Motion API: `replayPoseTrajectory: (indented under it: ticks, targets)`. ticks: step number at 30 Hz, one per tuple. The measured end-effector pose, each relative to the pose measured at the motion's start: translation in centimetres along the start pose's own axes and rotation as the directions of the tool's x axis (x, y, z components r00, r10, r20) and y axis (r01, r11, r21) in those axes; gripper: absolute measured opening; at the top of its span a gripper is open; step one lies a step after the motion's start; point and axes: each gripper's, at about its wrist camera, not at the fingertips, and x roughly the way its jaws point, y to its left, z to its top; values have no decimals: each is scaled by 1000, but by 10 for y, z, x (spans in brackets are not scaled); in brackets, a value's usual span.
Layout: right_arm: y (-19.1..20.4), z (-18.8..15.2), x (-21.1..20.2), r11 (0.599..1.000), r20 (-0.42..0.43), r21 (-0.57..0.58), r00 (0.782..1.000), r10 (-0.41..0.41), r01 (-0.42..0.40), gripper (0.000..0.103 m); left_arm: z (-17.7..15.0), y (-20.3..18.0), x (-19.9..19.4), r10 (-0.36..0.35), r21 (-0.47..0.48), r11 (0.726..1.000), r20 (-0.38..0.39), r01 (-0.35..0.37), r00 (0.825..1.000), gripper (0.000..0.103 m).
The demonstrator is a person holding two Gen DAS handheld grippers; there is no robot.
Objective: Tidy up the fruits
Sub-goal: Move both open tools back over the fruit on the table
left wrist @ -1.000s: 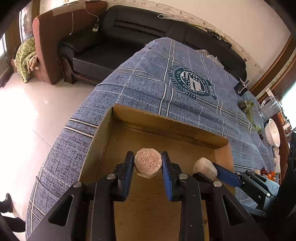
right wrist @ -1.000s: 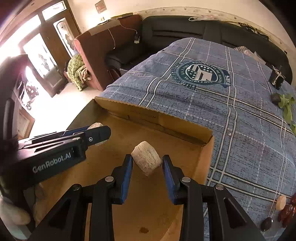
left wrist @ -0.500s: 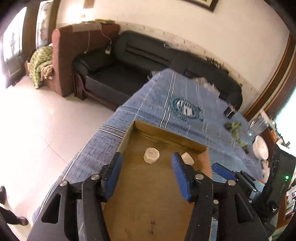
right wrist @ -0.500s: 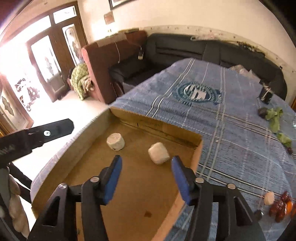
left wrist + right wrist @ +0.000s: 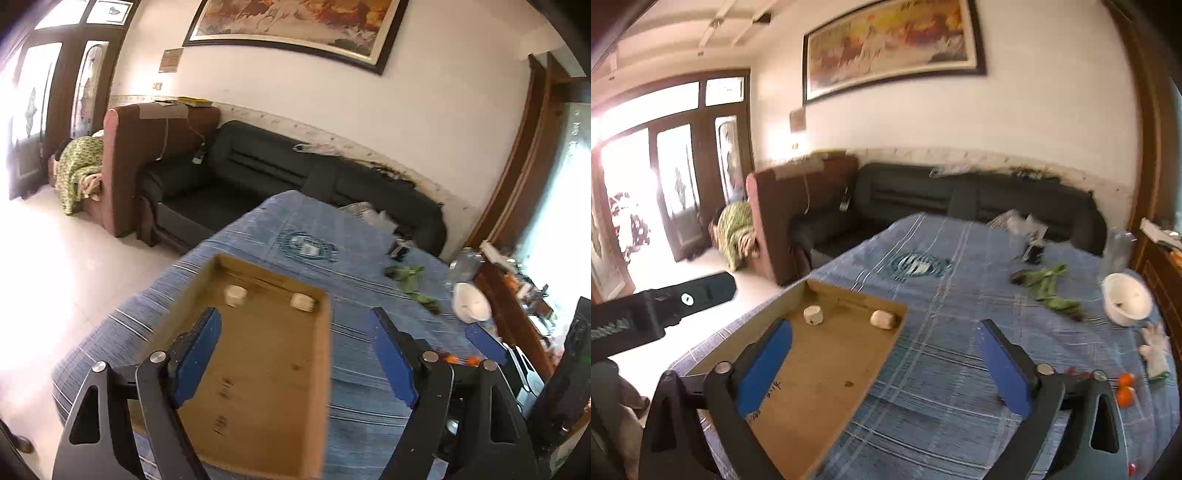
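Both claws, left gripper (image 5: 295,354) and right gripper (image 5: 884,363), are opening, empty; ahead lie pale stubby fruit pieces (image 5: 813,315) (probably light, firm): grasp their flat sides.

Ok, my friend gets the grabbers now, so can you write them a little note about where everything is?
Left gripper: nothing between its jaws, which are opening. Right gripper: the same.
Two pale round pieces lie at the far end of the cardboard box, apart from each other.
Left to sort: small orange fruits and dark red ones on the blue tablecloth, right of the box.
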Motion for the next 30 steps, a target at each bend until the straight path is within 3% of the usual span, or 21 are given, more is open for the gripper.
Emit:
replayPoseTrajectory:
  ticks: [6,10,16,23,30]
  targets:
    - [-30,-9,-54,995,96,8,991,-97,96,103,-19,-42,-7,-75,67,995,-10,75,997,80]
    - [-55,-16,-83,987,155,60,976,-154,146,103,-30,-65,-22,-82,142,987,61,73,995,80]
    - [-81,-26,-86,981,151,130,975,-163,144,103,-35,-71,-27,-81,173,982,58,70,995,80]
    - [-140,-48,-70,956,27,205,975,-220,210,103,-37,-56,6,-106,91,990,-50,111,993,80]
    - [-236,-69,-66,881,-108,373,957,-269,290,103,-54,-65,57,-135,77,985,-183,151,974,80]
